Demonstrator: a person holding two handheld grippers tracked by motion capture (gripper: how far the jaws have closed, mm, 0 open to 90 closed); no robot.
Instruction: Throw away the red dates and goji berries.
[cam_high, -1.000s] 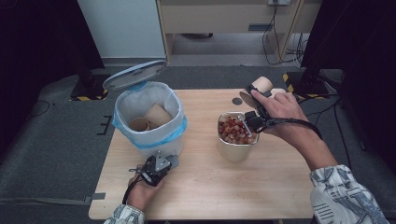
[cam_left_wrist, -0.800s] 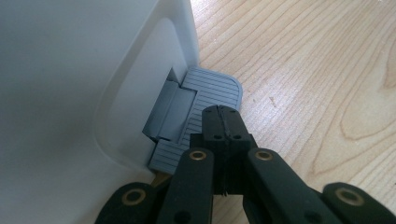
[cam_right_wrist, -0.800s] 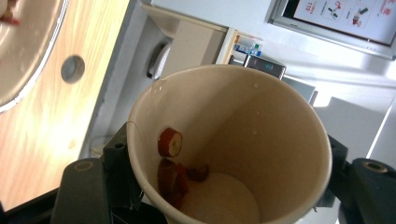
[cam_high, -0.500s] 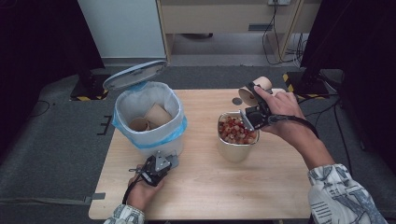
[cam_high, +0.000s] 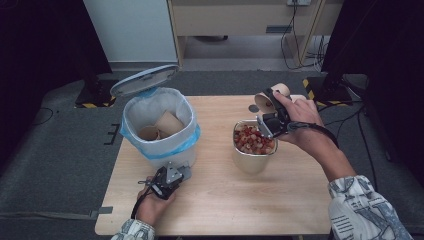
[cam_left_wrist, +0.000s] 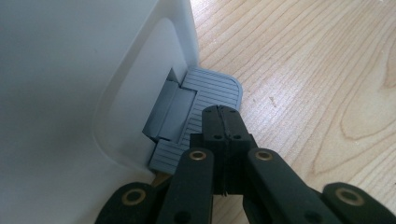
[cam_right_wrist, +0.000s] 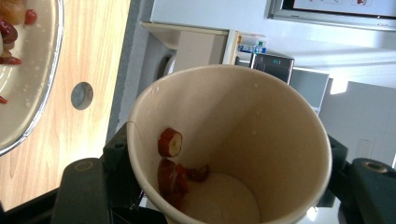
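- Cup: paper, clamped between the jaws of the right gripper, one jaw on each side of its wall. It lies tipped on its side, mouth toward the gripper's camera.
- Inside the cup: a few red fruit slices cling to the wall nearest the left jaw; a white residue sits at the bottom.
- In the high view the cup is held off the table, just beyond the far rim of the container.
- Container: metal, below and just in front of the right gripper, holding red and pale fruit pieces.
- Left gripper: jaws together, nothing between them. The tips rest on the grey ribbed pedal at the foot of the bin.
- Bin: white, blue liner, directly ahead of the left gripper; lid stands raised at its far side. Two brown cups lie inside.
- Table: light wood, under both grippers. A small round disc sits on it beside the container.
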